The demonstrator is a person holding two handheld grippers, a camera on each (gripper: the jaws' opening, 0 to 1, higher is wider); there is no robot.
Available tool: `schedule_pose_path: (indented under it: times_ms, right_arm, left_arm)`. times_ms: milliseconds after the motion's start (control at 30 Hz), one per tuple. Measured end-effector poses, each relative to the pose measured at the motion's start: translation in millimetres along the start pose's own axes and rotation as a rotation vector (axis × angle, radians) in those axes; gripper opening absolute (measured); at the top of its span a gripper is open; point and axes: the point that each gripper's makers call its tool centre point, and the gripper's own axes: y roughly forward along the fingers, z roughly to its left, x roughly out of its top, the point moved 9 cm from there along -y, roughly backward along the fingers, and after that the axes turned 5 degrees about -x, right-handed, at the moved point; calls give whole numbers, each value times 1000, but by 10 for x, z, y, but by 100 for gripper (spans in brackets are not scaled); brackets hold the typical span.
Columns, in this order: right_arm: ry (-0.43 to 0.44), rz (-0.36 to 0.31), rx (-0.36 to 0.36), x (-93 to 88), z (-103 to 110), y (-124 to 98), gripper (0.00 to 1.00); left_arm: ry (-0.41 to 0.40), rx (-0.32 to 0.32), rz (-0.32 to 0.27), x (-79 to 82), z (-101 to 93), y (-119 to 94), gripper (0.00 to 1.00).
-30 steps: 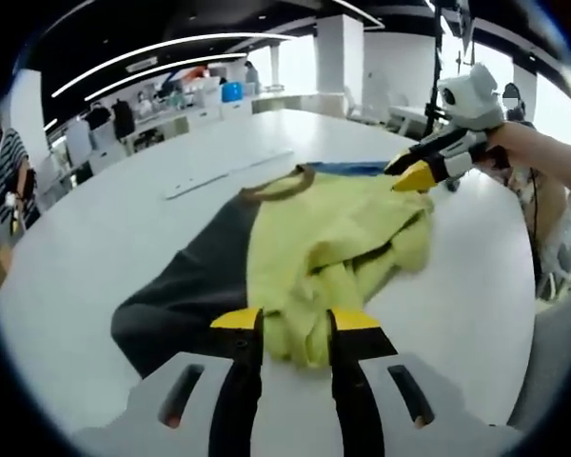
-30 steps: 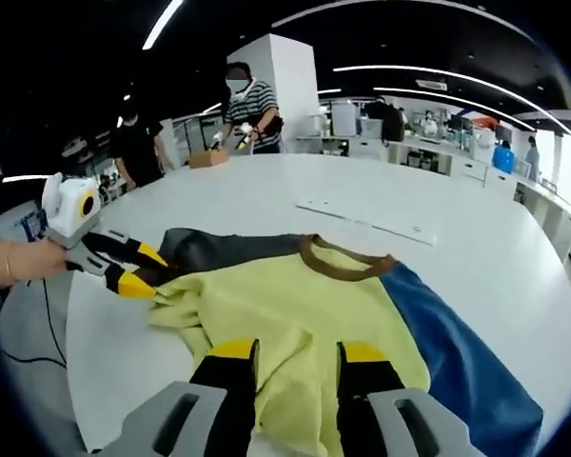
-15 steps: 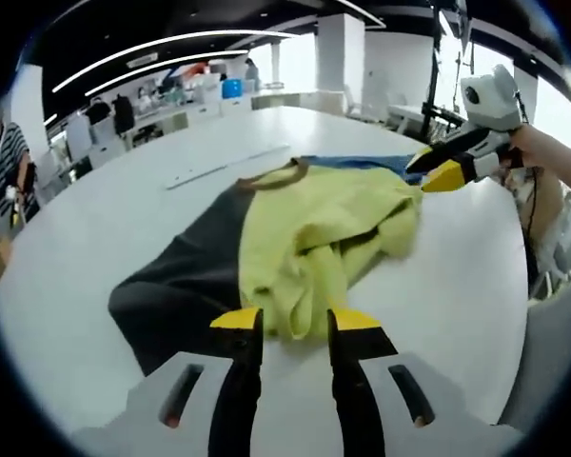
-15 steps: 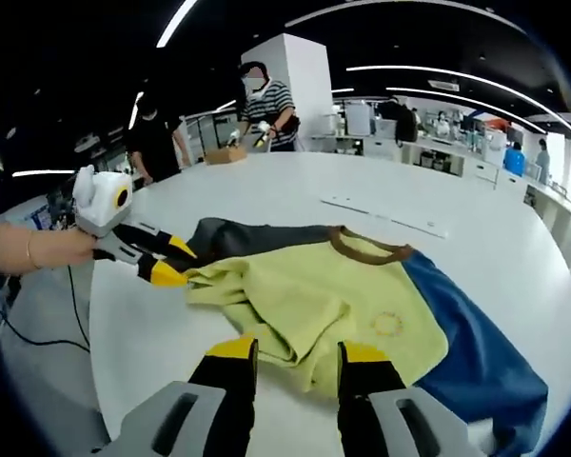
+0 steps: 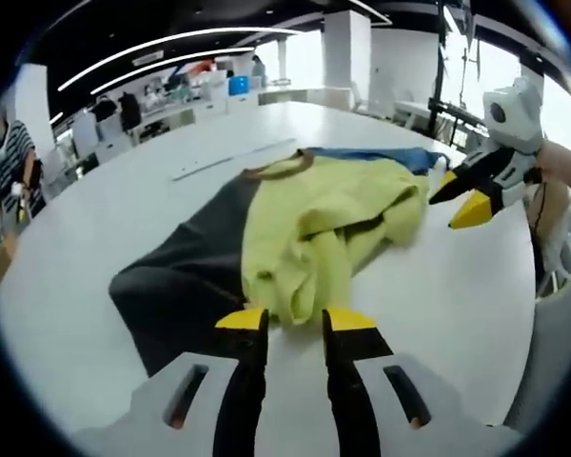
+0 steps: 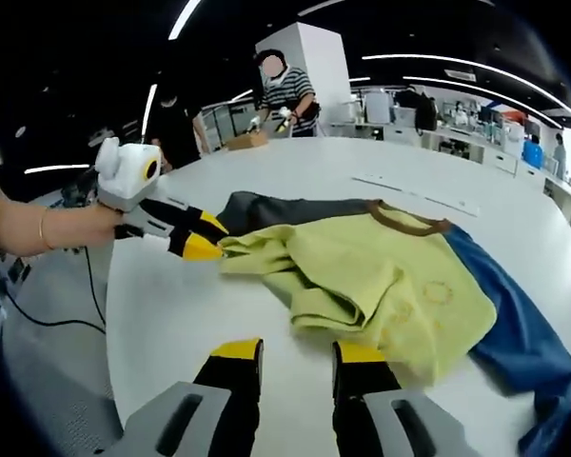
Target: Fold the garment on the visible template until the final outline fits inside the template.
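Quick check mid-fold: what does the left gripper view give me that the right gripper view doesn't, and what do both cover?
Left gripper view: the right tool, held off the garment's far edge, apart from the cloth, and the dark sleeve spread wide on the white table.

Right gripper view: the left tool, its yellow tips at the garment's bunched corner, whether touching is unclear; the ring print; the blue sleeve's full length.

Both: the yellow garment, crumpled and half folded, its brown collar, and the dark sleeve.
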Motion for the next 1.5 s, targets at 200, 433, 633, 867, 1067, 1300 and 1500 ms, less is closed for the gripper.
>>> schedule_pose_path:
  times_ms: [200, 433, 633, 867, 1067, 1300, 1500]
  right_arm:
    - [-5, -21, 8, -41, 39, 172, 21]
    - [-9, -51, -13, -38, 33, 332, 18]
    - [-20, -56, -43, -61, 45, 431, 18]
    - [-48, -77, -99, -45, 22, 496, 9]
    - [-45, -81, -118, -39, -11, 484, 0]
    - [-77, -97, -104, 33, -23, 305, 0]
    - [-89, -99, -105, 68, -48, 79, 0]
  left_arm:
    - [-1, 9, 18, -24, 2, 33, 18]
    - [-1, 8, 16, -32, -16, 88, 12]
    - [-30, 28, 20, -45, 22, 131, 6]
    - [-66, 37, -3, -64, 45, 144, 3]
    - [-65, 33, -22, -41, 37, 118, 1]
    - [-35, 38, -66, 83, 1, -24, 0]
    - [-28, 51, -113, 224, -51, -178, 0]
